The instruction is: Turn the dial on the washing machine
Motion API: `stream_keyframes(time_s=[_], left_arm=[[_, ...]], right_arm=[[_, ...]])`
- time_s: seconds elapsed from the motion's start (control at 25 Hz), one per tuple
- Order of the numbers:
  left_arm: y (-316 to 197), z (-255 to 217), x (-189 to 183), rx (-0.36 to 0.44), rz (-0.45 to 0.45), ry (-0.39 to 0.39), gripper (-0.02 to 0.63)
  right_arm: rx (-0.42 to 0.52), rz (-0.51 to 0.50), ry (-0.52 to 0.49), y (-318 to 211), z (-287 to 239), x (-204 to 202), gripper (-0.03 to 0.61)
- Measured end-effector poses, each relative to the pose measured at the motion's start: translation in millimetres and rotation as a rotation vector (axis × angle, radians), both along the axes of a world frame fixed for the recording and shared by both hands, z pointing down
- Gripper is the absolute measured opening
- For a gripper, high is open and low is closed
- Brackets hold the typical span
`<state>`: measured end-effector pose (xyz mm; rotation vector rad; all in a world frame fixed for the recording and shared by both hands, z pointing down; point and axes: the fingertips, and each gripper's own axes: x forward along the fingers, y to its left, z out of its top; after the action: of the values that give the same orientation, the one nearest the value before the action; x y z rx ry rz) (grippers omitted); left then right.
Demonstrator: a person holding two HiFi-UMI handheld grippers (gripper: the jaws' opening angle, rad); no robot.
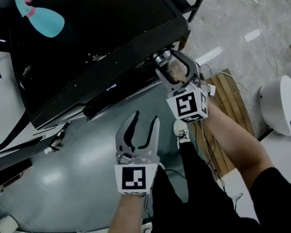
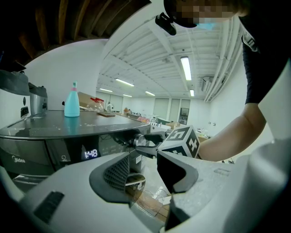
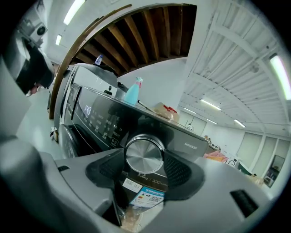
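The dial (image 3: 144, 154), a round knob of brushed metal on the dark front panel of the washing machine (image 3: 97, 120), is pinched by the right gripper (image 3: 144, 169). One ribbed pad is pressed against each side of its rim, and the knob's face is turned straight back along the jaws. Just below the dial, in the gap between the same jaws, two printed stickers (image 3: 144, 193) are seen on the panel.

The left gripper (image 1: 146, 117) is held back from the machine, nearer the person and to the left of the right gripper. Its jaws are spread and nothing is caught between them (only floor and some wooden slats (image 2: 136, 196) show through the gap). From its own view the right gripper is seen just ahead of its right jaw, closed round the knob.

A lit display (image 2: 91, 153) reading 1:48 is set in the panel ahead of the left gripper and to the left of its jaws. A turquoise spray bottle (image 1: 43, 18) stands upright on the machine's flat top, well beyond both grippers and off to their left.
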<state>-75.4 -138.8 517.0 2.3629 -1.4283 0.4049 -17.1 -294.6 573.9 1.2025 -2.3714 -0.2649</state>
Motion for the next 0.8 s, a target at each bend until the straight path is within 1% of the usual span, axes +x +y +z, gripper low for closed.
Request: stream_keyframes(time_s=[0.12, 0.28, 0.32, 0.36, 0.44, 0.6, 0.8], left_arm=[[-0.1, 0.9, -0.7, -0.002, -0.002, 0.001, 0.170], [-0.8, 1.9, -2.1, -0.004, -0.005, 0.002, 0.170], [-0.9, 2.1, -2.1, -0.004, -0.005, 0.002, 0.170], [-0.9, 2.5, -1.9, -0.005, -0.005, 0.002, 0.170], [-0.3, 3.2, -1.5, -0.007, -0.004, 0.002, 0.170], [-0.4, 4.0, -1.6, -0.006, -0.003, 0.006, 0.170], [-0.9, 3.8, -0.8, -0.005, 0.001, 0.003, 0.170]], right_arm=[[-0.056, 0.012, -0.073, -0.4, 0.2, 1.6, 0.270], [-0.203, 0.041, -0.284, -2.5, 2.2, 5.7, 0.270], [-0.224, 0.043, -0.320, -3.2, 2.6, 6.6, 0.272], [-0.231, 0.044, -0.335, -3.6, 2.7, 7.1, 0.273], [-0.219, 0.039, -0.320, -3.0, 2.0, 6.5, 0.276], [-0.183, 0.024, -0.266, -1.4, 2.2, 4.3, 0.313], [-0.167, 0.033, -0.216, -0.3, 3.7, 6.6, 0.314]])
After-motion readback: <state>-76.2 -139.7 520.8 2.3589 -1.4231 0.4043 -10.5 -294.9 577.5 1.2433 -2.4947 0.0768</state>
